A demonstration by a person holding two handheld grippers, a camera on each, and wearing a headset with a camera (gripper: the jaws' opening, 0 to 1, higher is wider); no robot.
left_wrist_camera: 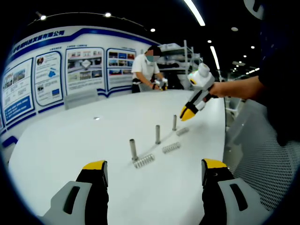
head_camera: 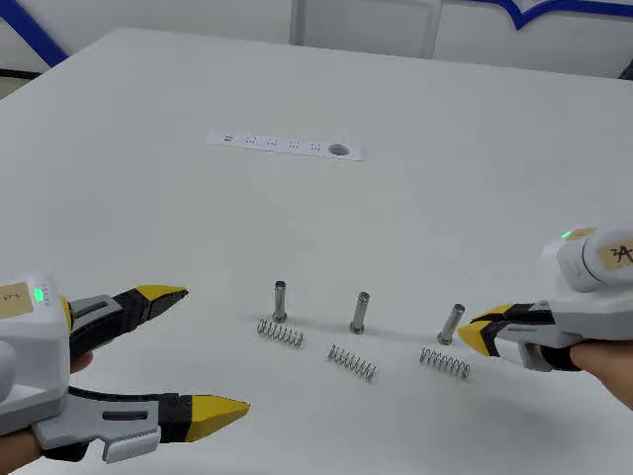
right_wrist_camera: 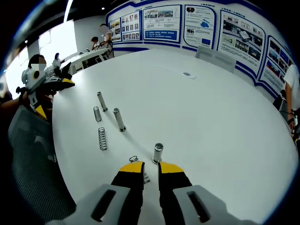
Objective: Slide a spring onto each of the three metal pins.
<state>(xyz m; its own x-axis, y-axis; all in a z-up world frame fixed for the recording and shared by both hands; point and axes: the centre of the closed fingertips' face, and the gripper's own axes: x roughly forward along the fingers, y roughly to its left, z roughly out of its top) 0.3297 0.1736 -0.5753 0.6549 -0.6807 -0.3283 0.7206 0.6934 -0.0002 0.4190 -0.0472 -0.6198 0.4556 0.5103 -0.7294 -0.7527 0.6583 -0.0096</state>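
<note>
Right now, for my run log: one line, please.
pins: three upright, bare | springs: three on table | left gripper: open | right gripper: shut, by right pin

Far side: bare table (head_camera: 326, 218) up to socket strip (head_camera: 284, 144), open.
Pin row: three upright pins (head_camera: 361, 312) well apart, gaps passable.
Near side: springs (head_camera: 352, 362) just before pins.
Right end: right gripper (head_camera: 475, 334) crowds last pin.

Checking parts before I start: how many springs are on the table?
3 springs, all loose on the table: one beside the left pin, one beside the middle pin, one beside the right pin. None looks hidden.
</note>
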